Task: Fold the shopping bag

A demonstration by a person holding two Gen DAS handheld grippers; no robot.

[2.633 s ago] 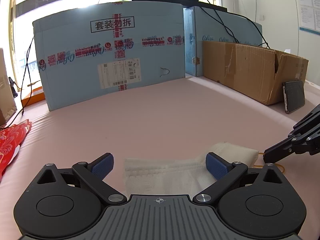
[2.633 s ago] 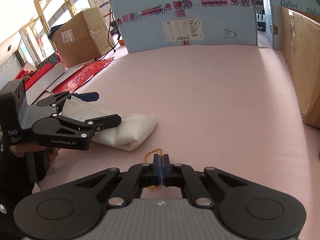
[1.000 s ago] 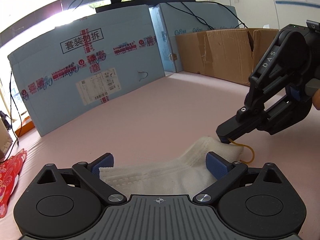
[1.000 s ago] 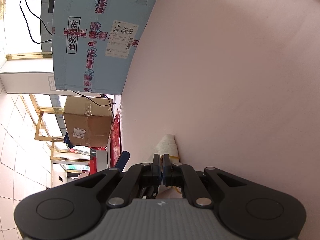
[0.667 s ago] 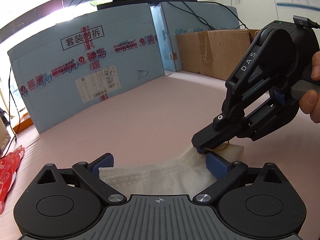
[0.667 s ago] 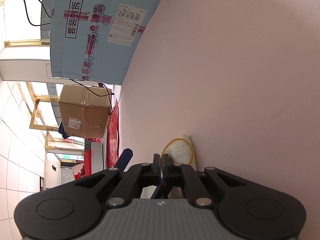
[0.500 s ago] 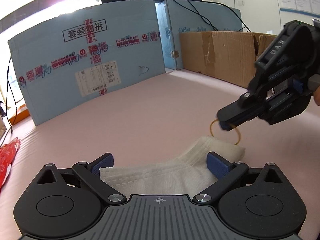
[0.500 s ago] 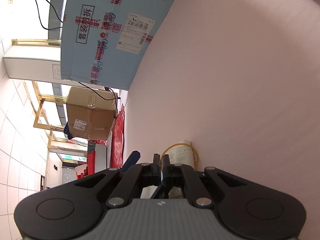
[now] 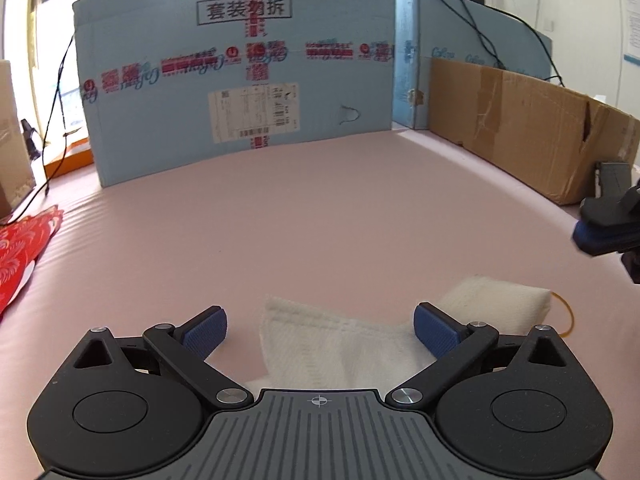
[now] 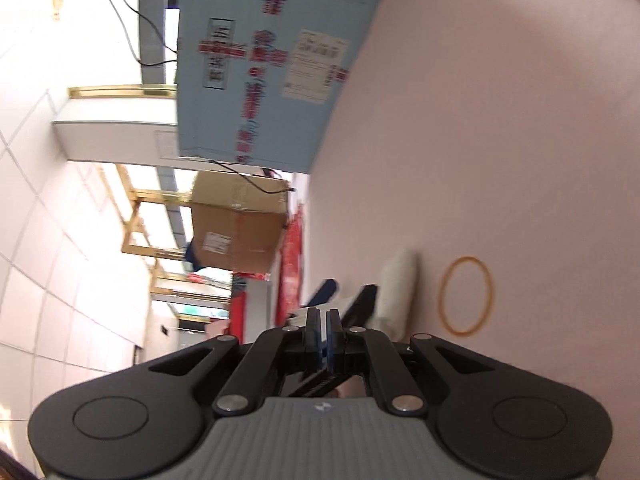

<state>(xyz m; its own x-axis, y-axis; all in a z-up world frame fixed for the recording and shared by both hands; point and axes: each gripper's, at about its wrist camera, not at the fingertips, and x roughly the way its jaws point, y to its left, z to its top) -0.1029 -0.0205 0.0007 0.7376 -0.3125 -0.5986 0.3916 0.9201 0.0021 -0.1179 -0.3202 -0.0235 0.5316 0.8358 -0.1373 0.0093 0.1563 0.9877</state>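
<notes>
The white shopping bag (image 9: 340, 344) lies folded into a thick strip on the pink surface (image 9: 320, 220). Its rolled end (image 9: 496, 304) points right. My left gripper (image 9: 320, 332) is open, its blue pads on either side of the strip without touching it. A yellow rubber band (image 10: 466, 296) lies flat on the surface beside the bag's end (image 10: 396, 284); its edge (image 9: 566, 316) shows in the left wrist view too. My right gripper (image 10: 320, 320) is shut with nothing between its pads. In the left wrist view the right gripper (image 9: 600, 228) hangs above and to the right of the bag.
A tall blue carton (image 9: 240, 80) stands across the back. Along the right runs a brown cardboard box (image 9: 520, 128), with a dark flat device (image 9: 612, 178) leaning on it. A red patterned cloth (image 9: 20, 256) lies at the left edge.
The rubber band has left the right gripper's jaws and now lies on the surface by the bag's end. The right gripper has pulled away to the right. The left gripper has rolled.
</notes>
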